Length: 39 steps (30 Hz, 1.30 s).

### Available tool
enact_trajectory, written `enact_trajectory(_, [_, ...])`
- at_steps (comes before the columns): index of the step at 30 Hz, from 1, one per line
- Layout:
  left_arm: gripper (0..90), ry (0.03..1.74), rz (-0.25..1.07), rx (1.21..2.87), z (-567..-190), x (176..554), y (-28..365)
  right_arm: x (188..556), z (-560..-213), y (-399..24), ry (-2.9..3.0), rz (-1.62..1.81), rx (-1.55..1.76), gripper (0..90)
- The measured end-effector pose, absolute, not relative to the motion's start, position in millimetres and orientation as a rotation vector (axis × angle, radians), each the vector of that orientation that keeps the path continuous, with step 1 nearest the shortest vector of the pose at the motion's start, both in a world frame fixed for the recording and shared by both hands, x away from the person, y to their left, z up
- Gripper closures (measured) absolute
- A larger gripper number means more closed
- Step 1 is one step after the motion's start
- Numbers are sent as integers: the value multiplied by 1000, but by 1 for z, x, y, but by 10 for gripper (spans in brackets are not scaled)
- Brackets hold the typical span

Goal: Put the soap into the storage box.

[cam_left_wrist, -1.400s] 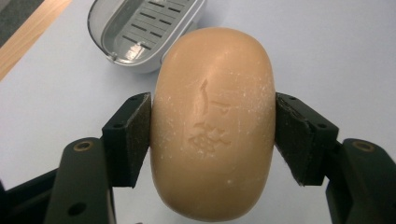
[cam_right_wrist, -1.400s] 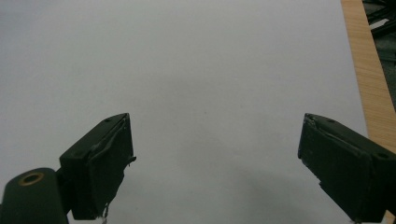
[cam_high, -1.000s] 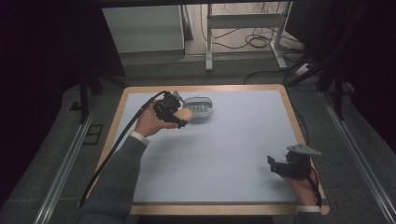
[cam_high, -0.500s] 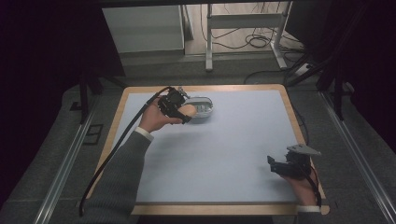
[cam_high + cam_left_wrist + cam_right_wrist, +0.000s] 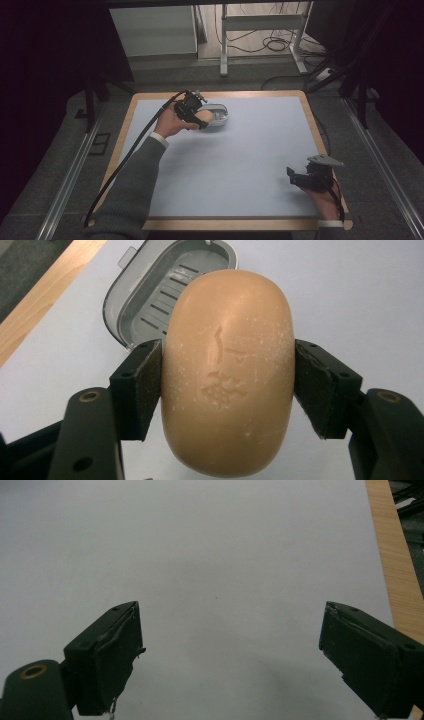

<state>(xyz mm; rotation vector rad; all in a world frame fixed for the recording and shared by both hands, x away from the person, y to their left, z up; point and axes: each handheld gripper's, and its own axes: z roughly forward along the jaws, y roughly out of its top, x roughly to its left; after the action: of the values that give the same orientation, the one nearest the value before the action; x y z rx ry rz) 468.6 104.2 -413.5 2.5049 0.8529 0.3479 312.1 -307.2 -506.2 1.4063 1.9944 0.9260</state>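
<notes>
- Soap bar [image 5: 227,375], tan and oval, sits clamped across its width in my left gripper [image 5: 192,111], just above the open grey soap dish [image 5: 165,300] at the worktop's [image 5: 240,165] far left.
- My right gripper [image 5: 306,176] rests near the right edge, jaws wide, empty.
- Step, I judge: carrying soap to dish; next calls for lowering it centred onto the ribs.

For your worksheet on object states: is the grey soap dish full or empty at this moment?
Empty. The left gripper view shows the soap dish's bare slotted floor, while the soap bar is clamped between the left claw's jaws, above its near end.

A lab: dark curtains [image 5: 45,60], floor cables [image 5: 270,42], rig table [image 5: 250,150]
</notes>
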Motion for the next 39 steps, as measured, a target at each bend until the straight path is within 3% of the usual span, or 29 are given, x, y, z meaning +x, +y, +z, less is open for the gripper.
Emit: enact_trajectory(39, [327,863,297,2521,-428,519,80,313,-507,-312,1986,911,1416,101])
